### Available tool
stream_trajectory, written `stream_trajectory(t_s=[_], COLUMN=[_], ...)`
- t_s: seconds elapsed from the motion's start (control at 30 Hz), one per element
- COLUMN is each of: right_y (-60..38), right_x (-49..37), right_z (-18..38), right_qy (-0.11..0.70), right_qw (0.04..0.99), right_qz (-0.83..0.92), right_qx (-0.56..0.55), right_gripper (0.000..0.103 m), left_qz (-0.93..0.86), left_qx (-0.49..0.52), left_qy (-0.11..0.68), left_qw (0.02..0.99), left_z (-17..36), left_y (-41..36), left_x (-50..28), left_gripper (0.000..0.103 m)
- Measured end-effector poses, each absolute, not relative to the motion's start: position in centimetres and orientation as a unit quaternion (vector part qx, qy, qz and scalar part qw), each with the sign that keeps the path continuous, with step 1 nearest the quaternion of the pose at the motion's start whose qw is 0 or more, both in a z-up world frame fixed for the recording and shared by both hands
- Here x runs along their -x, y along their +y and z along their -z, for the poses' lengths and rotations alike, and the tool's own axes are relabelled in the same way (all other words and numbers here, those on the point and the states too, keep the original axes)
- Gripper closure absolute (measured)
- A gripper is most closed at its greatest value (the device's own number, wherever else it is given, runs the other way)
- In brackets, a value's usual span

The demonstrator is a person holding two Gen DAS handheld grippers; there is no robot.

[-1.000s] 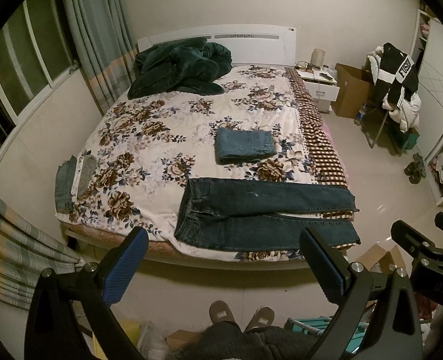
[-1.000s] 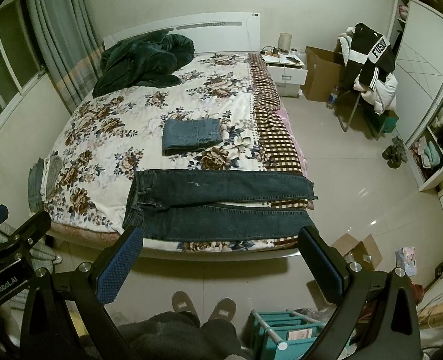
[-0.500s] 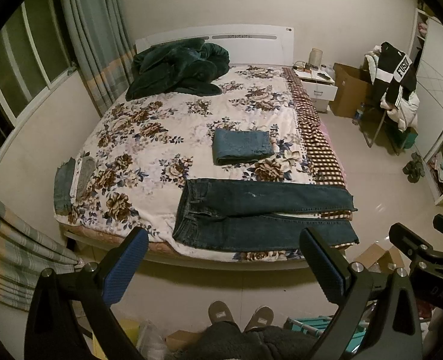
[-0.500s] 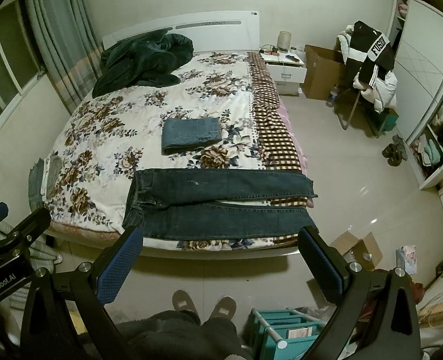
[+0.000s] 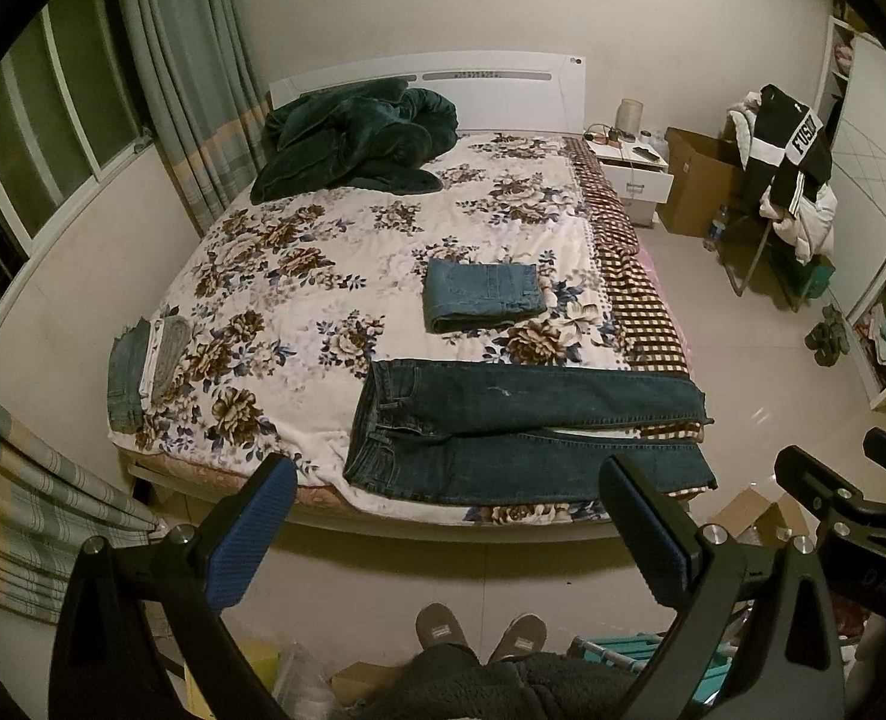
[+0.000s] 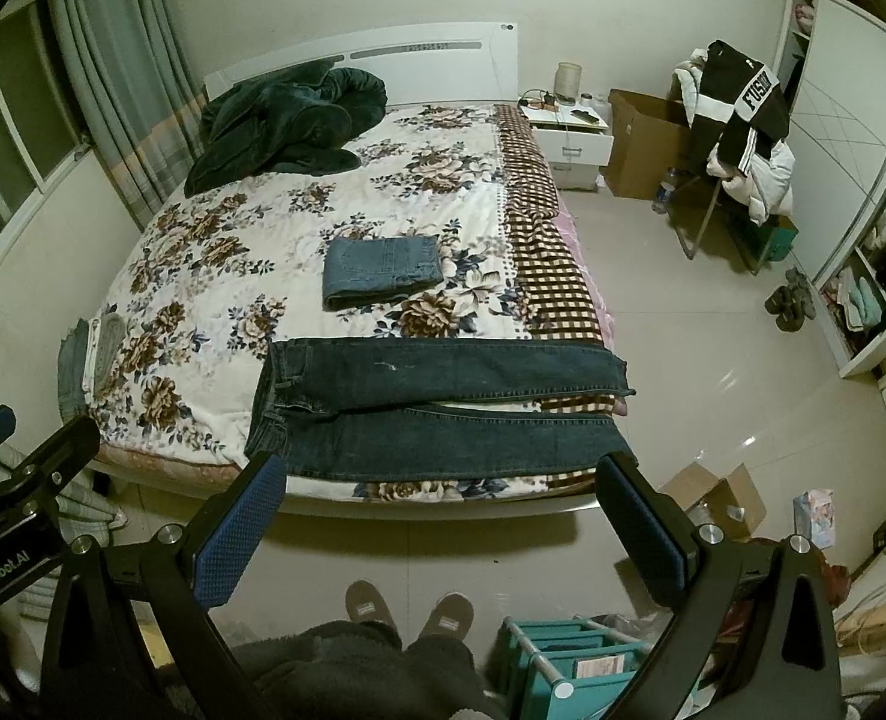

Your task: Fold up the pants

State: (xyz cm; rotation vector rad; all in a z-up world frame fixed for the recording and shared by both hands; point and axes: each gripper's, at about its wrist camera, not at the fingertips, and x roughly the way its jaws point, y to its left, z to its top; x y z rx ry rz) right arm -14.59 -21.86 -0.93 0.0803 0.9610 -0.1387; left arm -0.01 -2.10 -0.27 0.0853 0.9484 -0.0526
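Dark blue jeans [image 5: 520,426] lie spread flat along the near edge of the floral bed [image 5: 335,276], waist to the left, legs to the right; they also show in the right wrist view [image 6: 437,402]. A folded lighter pair of jeans [image 5: 481,294] lies mid-bed, also seen in the right wrist view [image 6: 383,270]. My left gripper [image 5: 443,528] is open and empty, held back from the bed above the floor. My right gripper [image 6: 437,516] is open and empty, likewise short of the bed edge.
A green blanket [image 5: 353,144] is heaped at the headboard. A small stack of folded clothes [image 5: 143,366] sits at the bed's left edge. A nightstand [image 5: 631,174], cardboard boxes [image 5: 700,180] and a clothes-laden chair [image 5: 784,180] stand to the right. A teal rack [image 6: 568,654] stands by my feet.
Both views have shifted slightly; the bed and jeans sit marginally further off and lower. Nothing on the bed has moved and both grippers stay open.
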Motion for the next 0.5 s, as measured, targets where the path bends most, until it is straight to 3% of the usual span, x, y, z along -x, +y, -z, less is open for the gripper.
stream_trajectory(t_s=[0.5], right_y=[-22.8], right_x=[14.4], right_z=[1.0], right_qy=[0.466], right_qw=[0.881], right_qz=[0.065], right_qx=[-0.039], right_gripper=[0.000], left_qz=[0.025], left_qx=[-0.040], left_qy=[0.457], left_qw=[0.888], left_z=[0.7], left_y=[-3.1], left_x=[1.3], left_gripper=[0.000])
